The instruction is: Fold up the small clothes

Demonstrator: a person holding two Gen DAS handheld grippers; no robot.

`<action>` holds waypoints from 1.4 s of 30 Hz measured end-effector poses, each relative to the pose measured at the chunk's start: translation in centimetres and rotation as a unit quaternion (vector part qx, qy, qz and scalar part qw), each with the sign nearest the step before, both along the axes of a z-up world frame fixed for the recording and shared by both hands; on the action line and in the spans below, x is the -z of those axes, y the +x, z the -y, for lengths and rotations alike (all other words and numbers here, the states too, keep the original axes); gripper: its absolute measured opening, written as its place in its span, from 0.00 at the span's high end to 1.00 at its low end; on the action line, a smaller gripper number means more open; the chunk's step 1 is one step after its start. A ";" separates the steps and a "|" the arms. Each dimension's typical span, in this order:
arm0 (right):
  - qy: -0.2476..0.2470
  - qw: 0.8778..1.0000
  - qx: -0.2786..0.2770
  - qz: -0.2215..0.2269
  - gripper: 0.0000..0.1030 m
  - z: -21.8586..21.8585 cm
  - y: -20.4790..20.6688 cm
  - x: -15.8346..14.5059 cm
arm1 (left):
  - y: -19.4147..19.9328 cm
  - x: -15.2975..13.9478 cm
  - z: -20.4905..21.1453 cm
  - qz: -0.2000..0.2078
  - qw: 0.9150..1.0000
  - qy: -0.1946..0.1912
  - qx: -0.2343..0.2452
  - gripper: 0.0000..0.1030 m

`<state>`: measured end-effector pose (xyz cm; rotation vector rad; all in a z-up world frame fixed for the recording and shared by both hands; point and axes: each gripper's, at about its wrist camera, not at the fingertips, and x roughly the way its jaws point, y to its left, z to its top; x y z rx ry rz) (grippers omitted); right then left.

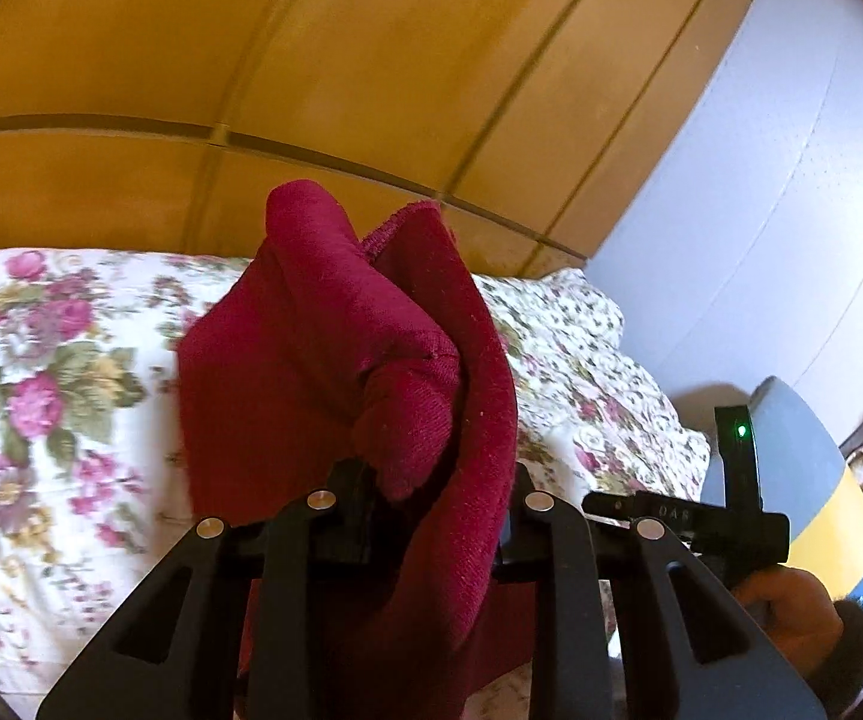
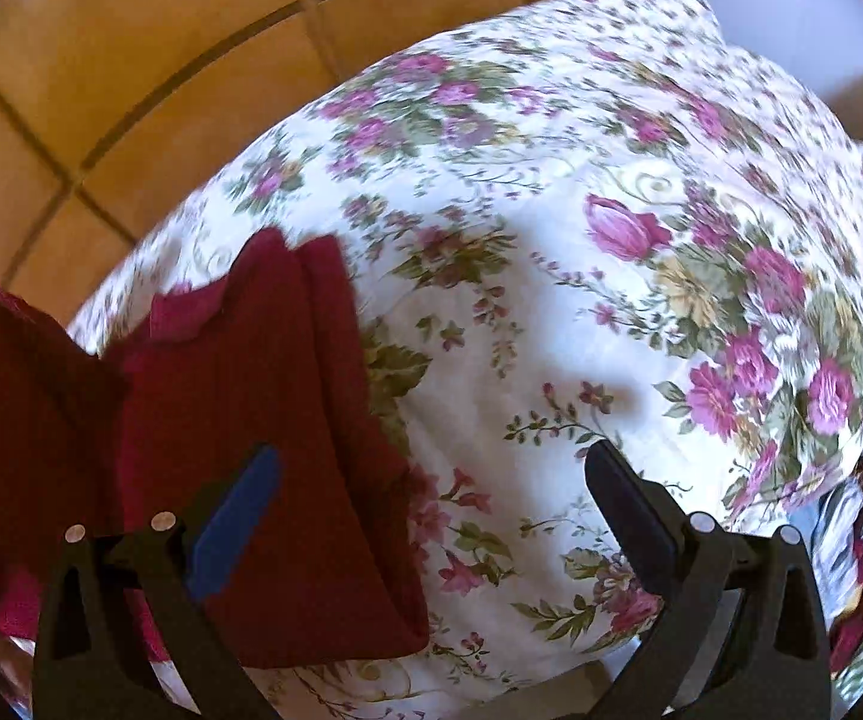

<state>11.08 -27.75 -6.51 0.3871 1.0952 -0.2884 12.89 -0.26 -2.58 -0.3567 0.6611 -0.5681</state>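
The left tongs (image 1: 431, 498) are gripping the red garment (image 1: 335, 372), their jaws drawn in close with bunched cloth pinched between them. In the left wrist view the cloth is rising out of the jaws in thick doubled folds, one ribbed hem showing at the top, while the rest is hanging down below the tongs. It is therefore hanging in the air rather than lying flat, with the floral bedspread (image 1: 41, 372) showing behind and beneath it and the wooden panelling (image 1: 311, 60) beyond. At the right edge of that view a hand (image 1: 791, 606) is holding a second black tool.

The right tongs (image 2: 431, 510) are standing wide apart with nothing between them, tilted steeply down at bare floral bedspread (image 2: 551, 300). The red garment (image 2: 239, 450) is lying to their left in this view, its long axis running from the lower edge up and away, roughly alongside the blue-padded finger (image 2: 233, 534), which is overlapping the cloth's right margin; whether the pad is touching it cannot be told.

The coming move is likely turning on this offset: the free tongs are straddling bedding, so they would probably have to shift left toward the garment's near edge before closing. The left hand, already holding it, is the nearer.
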 end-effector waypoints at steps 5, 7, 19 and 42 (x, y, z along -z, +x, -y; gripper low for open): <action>0.033 0.999 0.036 -0.003 0.02 2.0 -0.2 0.1 | 0.7 0.8 4.7 -0.001 0.999 0.015 0.029 0.77; 0.053 0.997 0.055 -0.006 0.02 2.9 -0.4 0.4 | 1.1 1.4 6.1 0.000 0.999 0.027 0.037 0.77; 0.133 0.983 0.130 -0.011 0.02 6.1 -1.4 0.9 | 1.9 6.3 15.8 -0.001 0.985 0.147 0.085 0.75; 0.129 0.991 0.005 0.030 0.02 0.8 -0.4 -1.5 | -5.6 6.6 3.0 0.046 0.996 0.057 -0.051 0.25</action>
